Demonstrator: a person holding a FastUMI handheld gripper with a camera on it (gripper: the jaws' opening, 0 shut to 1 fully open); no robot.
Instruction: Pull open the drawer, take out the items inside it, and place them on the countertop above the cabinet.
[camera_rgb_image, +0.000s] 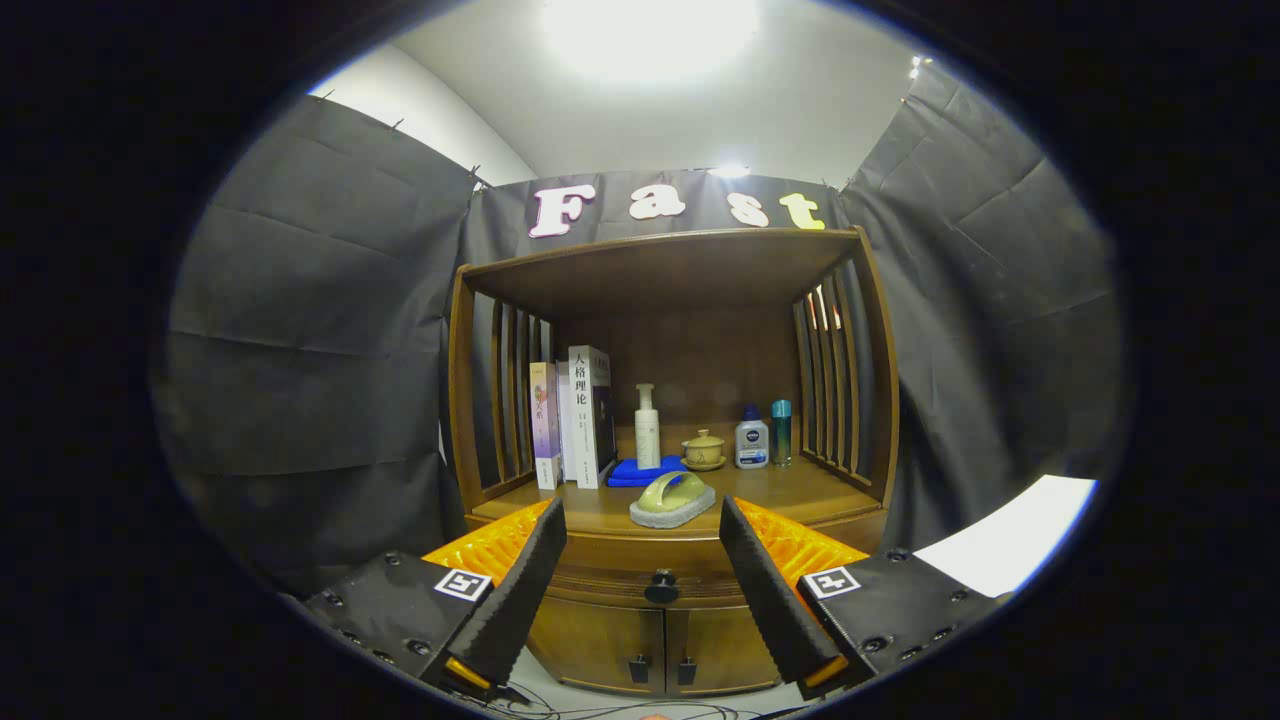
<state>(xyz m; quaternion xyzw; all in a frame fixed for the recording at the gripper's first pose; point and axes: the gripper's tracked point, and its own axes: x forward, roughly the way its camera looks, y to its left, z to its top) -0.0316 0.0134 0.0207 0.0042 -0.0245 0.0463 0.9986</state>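
Gripper view: the tongs (642, 600) are spread wide and hold nothing. The drawer (655, 560) sits shut at lower centre, its knob (661, 586) between the tips. A brush (672, 499) lies on the tabletop (780, 490) above. Whether anything is inside cannot be told. For any pull, the knob should be squarely centred.

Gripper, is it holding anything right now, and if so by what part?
Nothing is held. The gripper is open, its fingers spread wide, with the closed drawer's knob ahead between them, untouched.
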